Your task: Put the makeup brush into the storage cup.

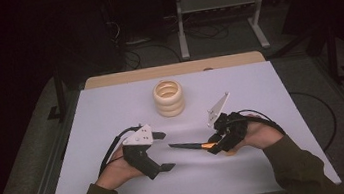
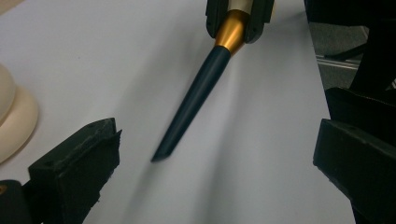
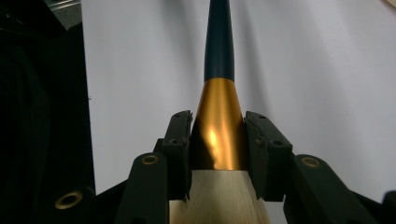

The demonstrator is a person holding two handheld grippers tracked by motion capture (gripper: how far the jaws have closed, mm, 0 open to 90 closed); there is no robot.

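My right gripper is shut on a long tapered tool with a dark blue point, a gold collar and a pale body. In the right gripper view the pads press on the tool's gold collar, and the dark point runs away from me. The point lies level, just above the white table, aimed left at my left gripper. That gripper is open with nothing between its fingers. The tool's tip hangs in front of them. A stack of cream rings stands behind both grippers.
The ring stack's edge shows at the left of the left gripper view. A wooden strip runs along the table's far edge. Metal stand legs and cables lie on the dark floor beyond.
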